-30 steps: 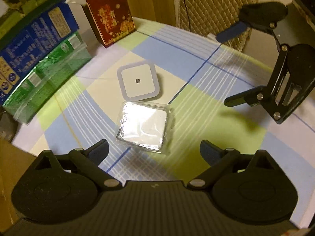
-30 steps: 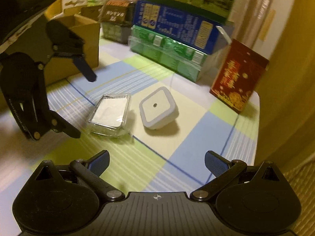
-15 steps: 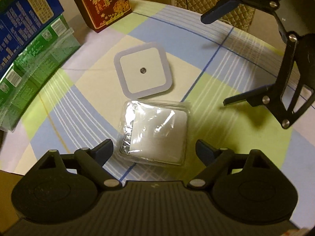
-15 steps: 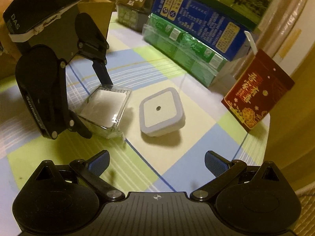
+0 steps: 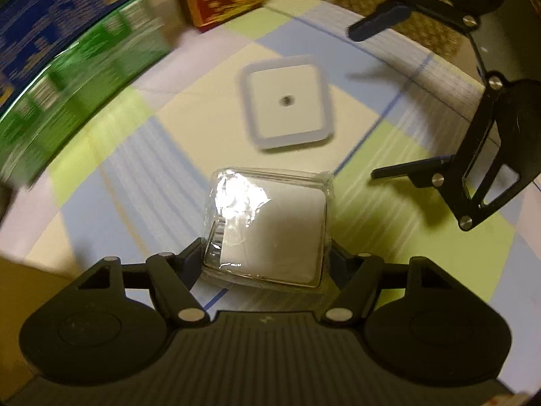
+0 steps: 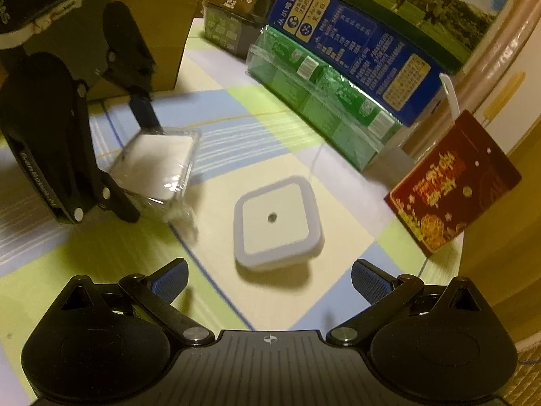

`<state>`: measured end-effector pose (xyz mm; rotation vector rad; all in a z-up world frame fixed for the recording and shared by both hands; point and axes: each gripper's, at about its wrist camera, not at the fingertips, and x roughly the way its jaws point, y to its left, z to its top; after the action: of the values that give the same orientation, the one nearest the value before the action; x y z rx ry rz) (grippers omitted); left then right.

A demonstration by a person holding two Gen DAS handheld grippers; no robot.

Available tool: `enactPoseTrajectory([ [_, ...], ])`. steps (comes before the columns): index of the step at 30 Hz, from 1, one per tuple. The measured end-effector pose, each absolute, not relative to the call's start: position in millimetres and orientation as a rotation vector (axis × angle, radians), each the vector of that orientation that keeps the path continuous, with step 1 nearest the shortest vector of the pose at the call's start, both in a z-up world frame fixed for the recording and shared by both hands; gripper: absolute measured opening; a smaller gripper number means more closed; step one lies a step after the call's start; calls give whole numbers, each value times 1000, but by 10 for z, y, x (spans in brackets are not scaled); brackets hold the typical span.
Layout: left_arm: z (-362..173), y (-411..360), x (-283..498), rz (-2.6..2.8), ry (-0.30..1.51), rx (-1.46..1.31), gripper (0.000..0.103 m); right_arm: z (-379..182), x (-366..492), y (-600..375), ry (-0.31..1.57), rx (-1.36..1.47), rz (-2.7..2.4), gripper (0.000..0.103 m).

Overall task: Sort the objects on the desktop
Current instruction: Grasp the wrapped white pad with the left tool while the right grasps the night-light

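Since the earlier frames the left gripper (image 5: 265,257) has come down over the wrapped white square (image 5: 270,226) w/ its jaws closing in; a sec ago the packet lay ahead of the wide-spread fingers, now it sits between them. In the left wrist view both fingers stand right at the packet's near sides, and the right wrist view shows the blue far finger (image 6: 145,111) on its far edge and the other black finger at its near side. The packet looks tipped, one edge raised off the cloth, so it reads as gripped. The right gripper (image 6: 268,280) has also moved in: the white night-light (image 6: 277,220) is now closer to its fingers than before.

Right gripper: jaws spread wide, nothing between the pads; night-light lies on the cloth just ahead of them, not touching.

Wrapped square is left of the night-light in the right wrist view, near but apart. Both sit on the checked tablecloth (image 6: 219,135), pale yellow, green and blue patches.

Further out: green cartons in plastic wrap (image 6: 324,101) w/ a blue box (image 6: 355,44) stacked on top, red box w/ gold print (image 6: 449,186) leaning at the right, brown cardboard box (image 6: 159,30) behind the left gripper, a dark pack (image 6: 236,10) beyond it. Left wrist view is motion-blurred at the edges.
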<state>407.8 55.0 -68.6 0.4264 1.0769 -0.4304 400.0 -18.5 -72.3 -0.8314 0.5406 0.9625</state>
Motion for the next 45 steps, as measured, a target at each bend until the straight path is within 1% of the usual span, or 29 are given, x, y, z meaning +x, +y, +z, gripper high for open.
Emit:
enactPoseTrajectory([
  [5, -642, 702, 4072, -338, 1074, 376, 69, -780, 4049, -13, 525, -835, 929, 100],
  [6, -636, 725, 4081, -330, 1075, 370, 69, -795, 4065, 27, 530, -836, 928, 98],
  [7, -630, 745, 4084, -323, 1075, 363, 69, -811, 4072, 60, 530, -845, 927, 96],
  [8, -626, 759, 4091, -320, 1074, 357, 69, -831, 4075, 85, 529, -858, 925, 88],
  [9, -624, 770, 4093, -316, 1074, 352, 69, -857, 4082, 121, 531, -871, 919, 84],
  [13, -627, 787, 4088, -315, 1069, 344, 69, -934, 4109, 193, 523, -904, 897, 79],
  [14, -634, 790, 4089, -315, 1068, 343, 69, -949, 4114, 201, 521, -907, 891, 75],
  [15, -639, 789, 4093, -312, 1067, 342, 69, -957, 4121, 211, 521, -908, 884, 68],
  [16, -648, 787, 4102, -311, 1066, 340, 69, -964, 4125, 214, 523, -911, 880, 64],
  [22, -670, 776, 4093, -304, 1066, 333, 69, -956, 4114, 129, 577, -834, 834, 63],
  [30, -607, 673, 3892, -315, 1066, 364, 69, -764, 3822, -235, 729, -532, 779, 63],
  [38, -441, 475, 3365, -333, 1061, 353, 69, -516, 3326, -571, 825, -357, 743, 63],
  [45, -285, 385, 2722, -317, 1032, 279, 69, -385, 2723, -809, 848, -270, 725, 63],
])
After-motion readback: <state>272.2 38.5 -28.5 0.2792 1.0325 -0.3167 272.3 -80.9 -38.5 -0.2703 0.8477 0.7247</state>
